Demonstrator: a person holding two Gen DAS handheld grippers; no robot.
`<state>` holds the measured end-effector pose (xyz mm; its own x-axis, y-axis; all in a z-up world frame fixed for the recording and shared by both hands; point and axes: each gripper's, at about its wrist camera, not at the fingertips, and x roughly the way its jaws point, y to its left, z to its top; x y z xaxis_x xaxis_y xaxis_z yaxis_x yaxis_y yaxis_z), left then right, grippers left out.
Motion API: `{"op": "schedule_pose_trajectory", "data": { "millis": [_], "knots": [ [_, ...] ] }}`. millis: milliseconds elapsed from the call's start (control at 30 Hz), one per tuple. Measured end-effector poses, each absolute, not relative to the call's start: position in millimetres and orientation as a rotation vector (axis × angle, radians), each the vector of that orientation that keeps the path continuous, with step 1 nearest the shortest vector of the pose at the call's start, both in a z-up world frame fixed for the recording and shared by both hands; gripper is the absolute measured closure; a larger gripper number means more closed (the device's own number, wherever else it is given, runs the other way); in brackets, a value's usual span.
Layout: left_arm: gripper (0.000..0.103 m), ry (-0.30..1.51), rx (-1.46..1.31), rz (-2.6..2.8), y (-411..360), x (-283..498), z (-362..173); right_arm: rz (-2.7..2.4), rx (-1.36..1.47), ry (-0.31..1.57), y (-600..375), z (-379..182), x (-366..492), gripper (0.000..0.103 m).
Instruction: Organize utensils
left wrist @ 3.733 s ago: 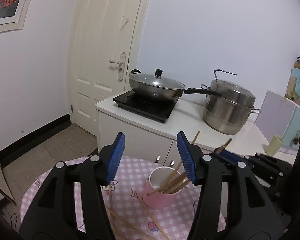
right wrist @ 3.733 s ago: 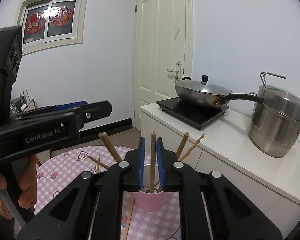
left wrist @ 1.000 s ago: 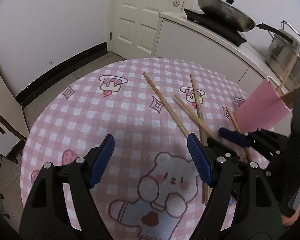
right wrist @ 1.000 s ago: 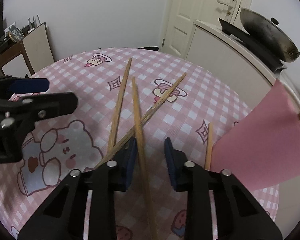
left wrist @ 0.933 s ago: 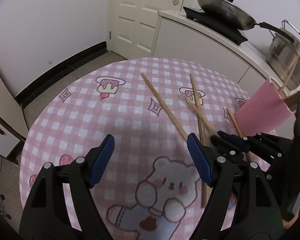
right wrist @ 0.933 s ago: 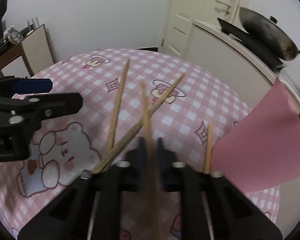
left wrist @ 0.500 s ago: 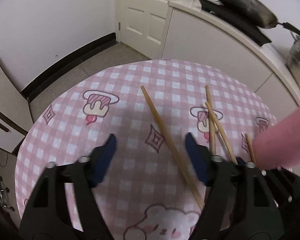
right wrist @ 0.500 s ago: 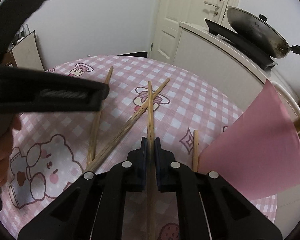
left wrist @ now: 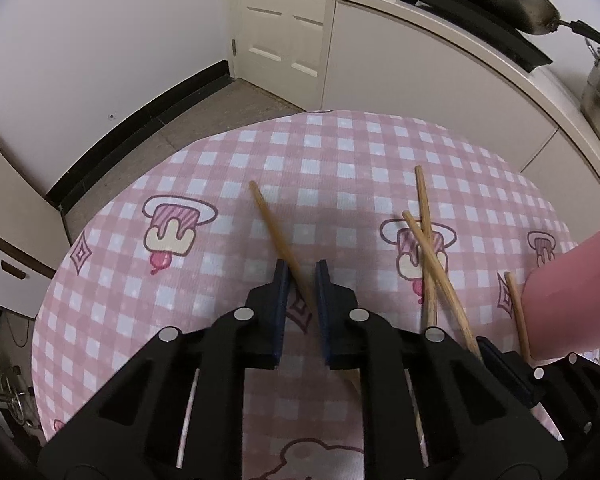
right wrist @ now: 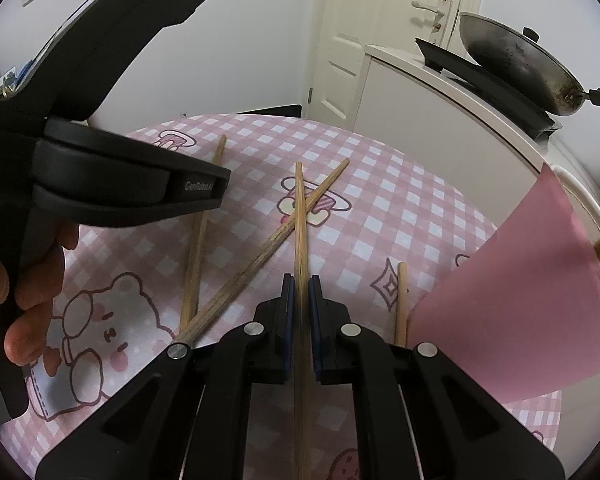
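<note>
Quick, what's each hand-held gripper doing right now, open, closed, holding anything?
Left hand-held gripper: nearly closed around a chopstick lying on the table; contact cannot be told.
Right hand-held gripper: shut on another chopstick.

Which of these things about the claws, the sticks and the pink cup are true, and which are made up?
1. The right claw is shut on a chopstick. True.
2. The pink cup lies tipped over on its side. False: it stands upright on the checked tablecloth, with chopstick ends poking out of its top.
3. The left claw has a chopstick between its two fingers. True, though the pictures do not settle whether it is gripped yet.
4. Every chopstick is already in the cup. False: several lie loose on the tablecloth.
5. The wok sits on the checked tablecloth. False: it is on the black cooktop on the white counter behind.
</note>
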<state>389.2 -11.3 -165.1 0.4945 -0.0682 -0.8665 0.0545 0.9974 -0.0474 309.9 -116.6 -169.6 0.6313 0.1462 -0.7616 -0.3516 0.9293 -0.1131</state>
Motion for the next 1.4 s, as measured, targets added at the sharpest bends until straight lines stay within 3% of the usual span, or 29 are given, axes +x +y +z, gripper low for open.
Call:
{"op": "schedule_pose_trajectory", "data": {
  "millis": [133, 633, 1400],
  "knots": [
    [0.095, 1.024, -0.055, -0.078, 2, 377, -159, 0.308, -0.248, 0.83, -117, -166, 306, 0.097],
    [0.097, 0.696, -0.162, -0.156, 45, 282, -56, 0.413, -0.18, 0.667, -101, -100, 256, 0.097],
    [0.097, 0.434, -0.167, -0.305, 18, 180, 35, 0.405, -0.155, 0.441, -139, 4, 162, 0.099]
  ]
}}
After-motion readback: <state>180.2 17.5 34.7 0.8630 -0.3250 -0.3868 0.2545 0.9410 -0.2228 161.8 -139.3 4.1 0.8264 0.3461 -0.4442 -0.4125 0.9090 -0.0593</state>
